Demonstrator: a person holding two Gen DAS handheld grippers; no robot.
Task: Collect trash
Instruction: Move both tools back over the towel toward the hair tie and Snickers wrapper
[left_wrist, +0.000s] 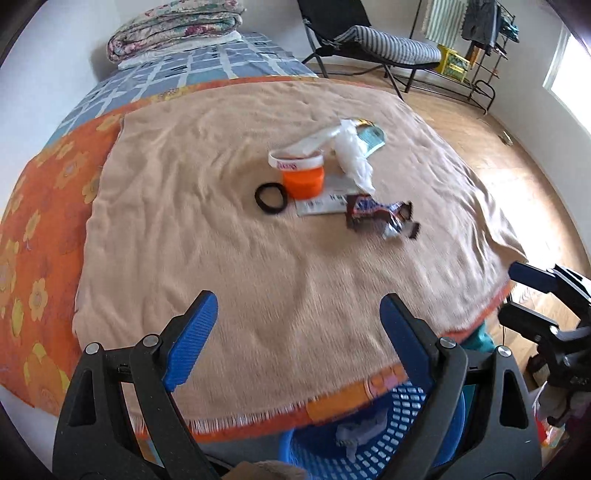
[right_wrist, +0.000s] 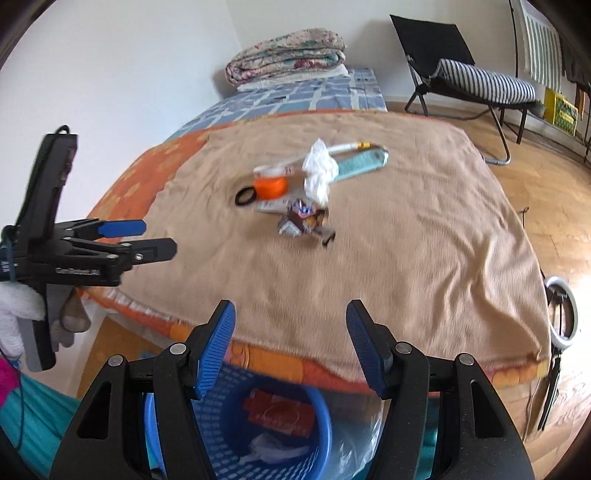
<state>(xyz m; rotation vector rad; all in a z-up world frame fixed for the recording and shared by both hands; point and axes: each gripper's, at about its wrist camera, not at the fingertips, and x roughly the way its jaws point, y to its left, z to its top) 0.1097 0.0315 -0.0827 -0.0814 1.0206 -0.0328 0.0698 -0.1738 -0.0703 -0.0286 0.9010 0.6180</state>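
Both hand-held grippers, left (left_wrist: 299, 321) and right (right_wrist: 291, 325), hang open and empty at the bed's near edge; reaching for the crumpled brown candy wrapper (left_wrist: 380, 218) risks snagging the tan fleece blanket (left_wrist: 229, 236).

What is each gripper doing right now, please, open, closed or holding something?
Left gripper: open, holding nothing, above the blanket.
Right gripper: open, holding nothing, above the blue basket.

Wide bare tan blanket (left_wrist: 258, 277) lies between the bed's near edge and the clustered litter (left_wrist: 332, 184) mid-bed; a blue basket (right_wrist: 258, 424) stands below that edge.
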